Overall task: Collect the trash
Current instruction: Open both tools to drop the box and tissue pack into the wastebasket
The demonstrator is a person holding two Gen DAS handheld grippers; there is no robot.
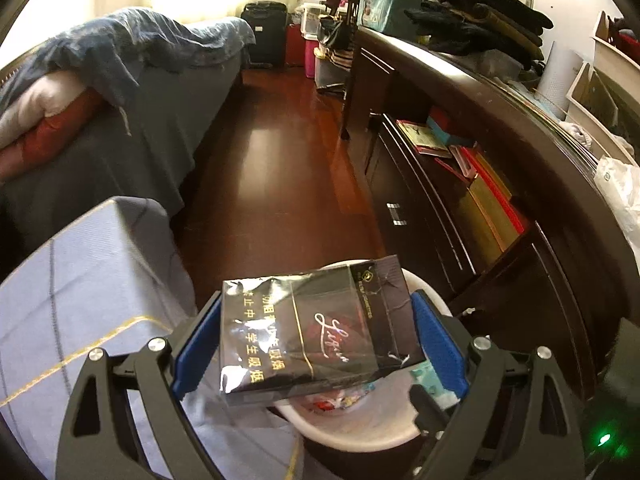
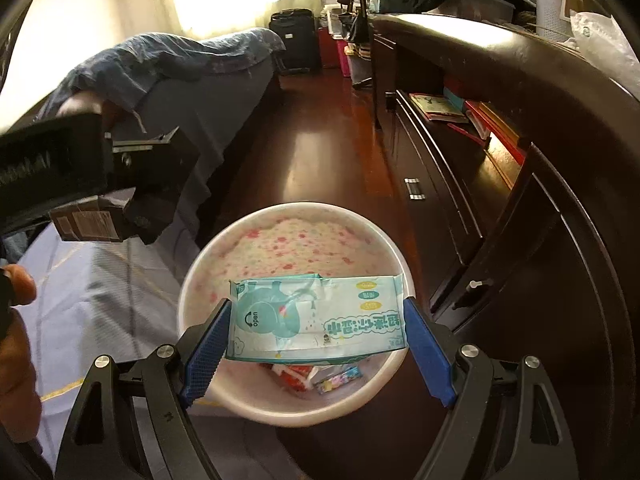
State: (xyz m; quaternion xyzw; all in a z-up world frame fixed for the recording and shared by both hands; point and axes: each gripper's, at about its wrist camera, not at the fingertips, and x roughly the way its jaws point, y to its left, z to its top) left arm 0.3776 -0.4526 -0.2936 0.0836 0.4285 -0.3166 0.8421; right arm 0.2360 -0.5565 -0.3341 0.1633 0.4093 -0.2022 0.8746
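Two grippers hang over one white waste bin (image 2: 200, 280) standing on the dark wooden floor (image 2: 320, 152) between the bed (image 1: 80, 128) and the long cabinet (image 2: 540, 128); the bin's pale speckled liner holds a few small wrappers (image 2: 320, 376) at its bottom, red and multicoloured, their kind hard to tell. The right gripper (image 2: 318, 344), jaws spread wide, clamps a teal wet-wipe pack (image 2: 316, 320) by its two short ends, long axis running crosswise from pad to pad, directly above the bin's mouth; a release would probably drop it inside. The left gripper (image 1: 320, 344), also spread wide, grips a black cigarette pack (image 1: 316, 328) across its width, long axis pointing away from the camera; it seems to overhang only the bin's near rim, so the right hand is better placed.
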